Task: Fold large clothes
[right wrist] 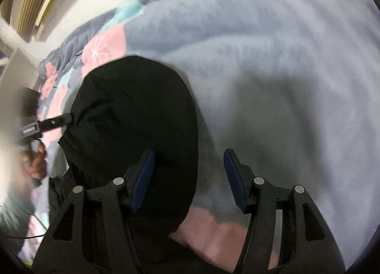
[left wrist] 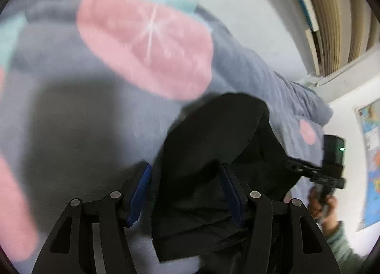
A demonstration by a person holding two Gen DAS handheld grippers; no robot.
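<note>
Two claws over one black garment (left wrist: 220,155), spread on a fluffy grey-blue blanket (left wrist: 71,112) with pink and teal patches (bedding, apparently). Left claw (left wrist: 187,193) first: jaws parted about halfway, blue pads (left wrist: 142,193) visible, a fold of the black fabric lying between them and draped over the right-hand pad; no clear squeeze, left pad apart from the cloth. Seen too from the right wrist camera at far left, fingertips touching the garment's edge, a hand (right wrist: 35,162) on the handle. Further right, right claw (right wrist: 188,181): also parted about halfway, left pad (right wrist: 142,179) touching the black cloth or just over it (blurred, cannot tell which), right pad over bare blanket, nothing pinched. Visible also in the left wrist view at far right beside the garment's edge, held by a hand (left wrist: 320,205) in a pale green sleeve (left wrist: 342,245). Behind, a white wall (left wrist: 249,12).
</note>
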